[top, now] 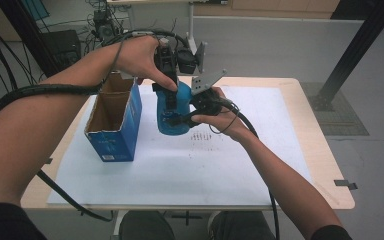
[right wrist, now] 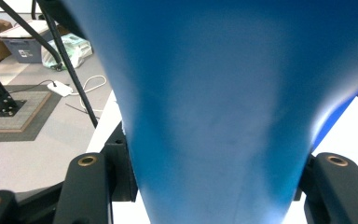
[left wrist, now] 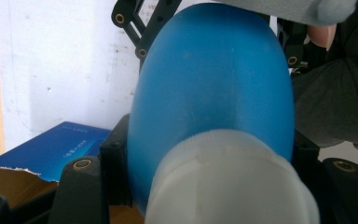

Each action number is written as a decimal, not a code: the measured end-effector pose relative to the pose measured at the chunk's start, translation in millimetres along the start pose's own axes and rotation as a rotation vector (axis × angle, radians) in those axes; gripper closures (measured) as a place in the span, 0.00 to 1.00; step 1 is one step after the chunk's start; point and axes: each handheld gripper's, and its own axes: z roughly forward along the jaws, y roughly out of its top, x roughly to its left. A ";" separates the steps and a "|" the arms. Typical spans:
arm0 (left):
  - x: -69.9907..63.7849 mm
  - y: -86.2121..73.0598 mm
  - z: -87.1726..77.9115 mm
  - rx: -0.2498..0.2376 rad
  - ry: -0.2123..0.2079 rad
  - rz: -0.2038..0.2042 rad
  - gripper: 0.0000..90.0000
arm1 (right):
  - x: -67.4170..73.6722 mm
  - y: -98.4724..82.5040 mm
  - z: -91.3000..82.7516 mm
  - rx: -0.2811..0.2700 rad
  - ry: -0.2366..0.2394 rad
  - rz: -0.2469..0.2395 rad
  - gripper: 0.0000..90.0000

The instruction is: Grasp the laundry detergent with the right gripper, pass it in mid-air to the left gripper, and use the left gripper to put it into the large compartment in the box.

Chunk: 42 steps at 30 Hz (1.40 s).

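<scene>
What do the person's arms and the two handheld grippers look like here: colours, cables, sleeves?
Both forearms are bare, with dark short sleeves at the bottom edge. The left gripper and right gripper are black, with brass-coloured pivot rings. Each carries a grey three-cornered plate and trails a black cable; the left one's is spiral-wrapped.

The worktop [top: 325, 165] is a light wooden board with rounded corners. A white sheet [top: 190, 170] covers most of its surface, leaving bare wood exposed along the 3 o'clock and 12 o'clock edges. Faint dark specks mark the sheet near its centre. An open blue cardboard box [top: 114, 125] stands upright on the sheet at the 9 o'clock side, flaps raised. A blue bottle [top: 174, 112] is just beside the box toward 3 o'clock; whether its base rests on the sheet cannot be told.
</scene>
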 end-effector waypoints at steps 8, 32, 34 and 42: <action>-0.7 0.1 -0.4 -0.001 0.002 -0.002 0.42 | 0.1 0.1 0.0 0.000 0.000 0.003 0.44; -0.1 1.1 -1.4 0.006 -0.002 -0.003 0.42 | -0.4 0.3 -0.4 -0.001 0.003 0.010 0.44; -0.1 1.0 -1.3 0.005 -0.002 -0.004 0.42 | -0.3 0.4 -0.3 -0.002 0.004 0.010 0.44; 0.2 0.7 -1.7 0.005 -0.001 -0.005 0.42 | -0.5 0.2 -0.2 -0.004 0.004 0.014 0.44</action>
